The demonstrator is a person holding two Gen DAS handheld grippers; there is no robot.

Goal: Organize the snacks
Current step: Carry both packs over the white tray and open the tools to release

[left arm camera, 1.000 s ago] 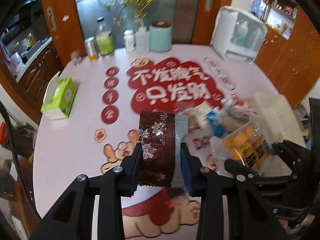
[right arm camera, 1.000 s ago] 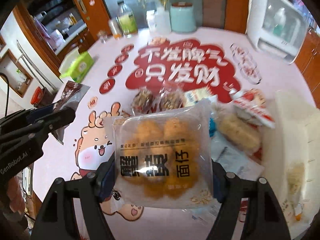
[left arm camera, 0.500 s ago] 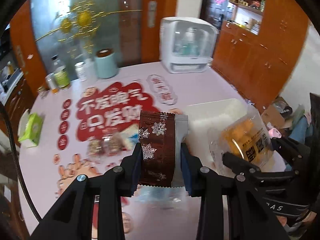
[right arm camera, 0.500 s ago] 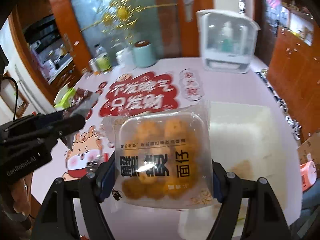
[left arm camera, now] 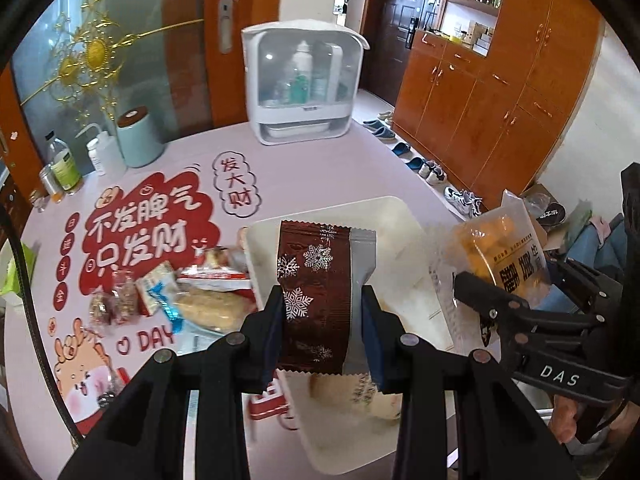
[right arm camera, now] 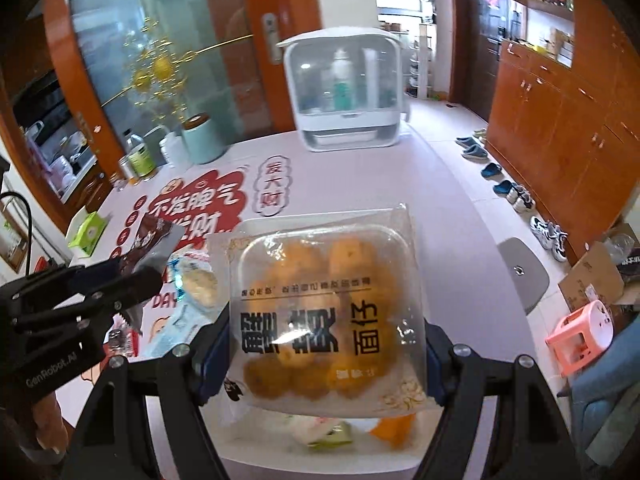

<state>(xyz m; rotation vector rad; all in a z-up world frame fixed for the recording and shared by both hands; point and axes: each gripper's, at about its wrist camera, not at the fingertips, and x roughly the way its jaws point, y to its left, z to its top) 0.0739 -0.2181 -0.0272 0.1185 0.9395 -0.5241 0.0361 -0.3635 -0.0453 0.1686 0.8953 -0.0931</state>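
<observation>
We see two grippers, each clamped on one snack. On the table, at its left edge, sit a green tissue box, two bottles and one mint canister with a brown lid. Nearer the middle lies a loose pile of about five small packets, crinkly plastic, some clear, one blue and white. The table's glossy cover carries red cartoon print.

The left gripper grasps one brown pouch, foil, flat and oblong with white snowflakes and a silver strip down its right side. Its long axis runs away from the camera, serrated ends near and far, and it hangs above a white tray.

The tray is one shallow plastic rectangle near the table's right edge, holding a few wrappers, blurred. One white dome-lidded cabinet stands at the far edge.

The right gripper grips one clear bag of round golden puffs, squarish and shiny, face up with black characters, its printed top edge nearest us, held over the tray.
</observation>
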